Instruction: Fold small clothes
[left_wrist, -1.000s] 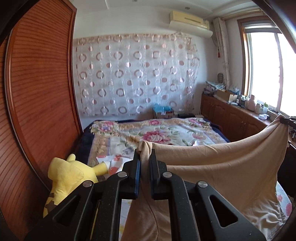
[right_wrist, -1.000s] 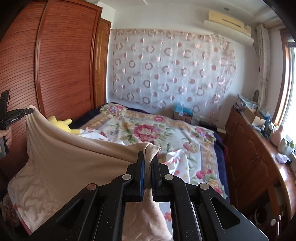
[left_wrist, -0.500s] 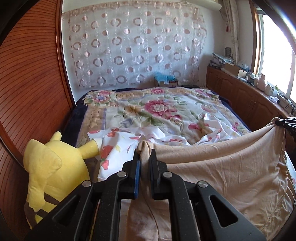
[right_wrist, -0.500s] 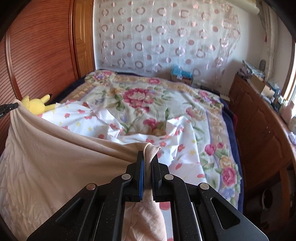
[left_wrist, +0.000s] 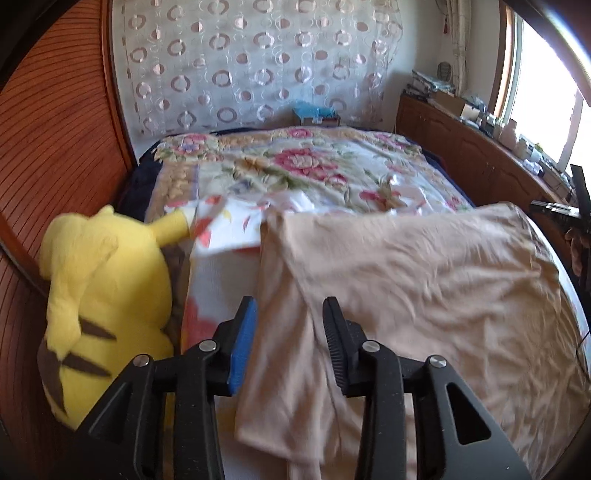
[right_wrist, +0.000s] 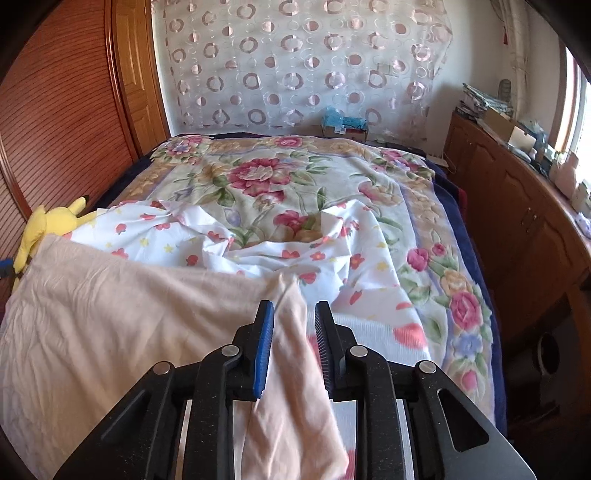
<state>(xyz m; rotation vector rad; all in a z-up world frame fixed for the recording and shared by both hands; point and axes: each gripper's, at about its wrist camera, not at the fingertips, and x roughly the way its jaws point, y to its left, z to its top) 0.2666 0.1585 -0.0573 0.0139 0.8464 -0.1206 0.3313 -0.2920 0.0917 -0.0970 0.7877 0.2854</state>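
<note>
A beige garment (left_wrist: 424, 280) lies spread flat on the near part of the bed; it also shows in the right wrist view (right_wrist: 110, 310). My left gripper (left_wrist: 290, 310) is open, its jaws apart over the garment's left sleeve, which runs between them. My right gripper (right_wrist: 294, 314) is open over the right sleeve (right_wrist: 291, 387), which lies between its jaws. The right gripper's tip (left_wrist: 554, 208) shows at the right edge of the left wrist view.
A white flower-print cloth (right_wrist: 280, 243) lies crumpled beyond the garment on the floral bedspread (right_wrist: 258, 173). A yellow plush toy (left_wrist: 99, 295) sits at the bed's left edge by the wooden wardrobe (left_wrist: 55, 129). A wooden cabinet (right_wrist: 517, 206) runs along the right.
Both grippers lowered the held-up garment onto the bed and opened, letting go of its corners. The garment now lies flat.
</note>
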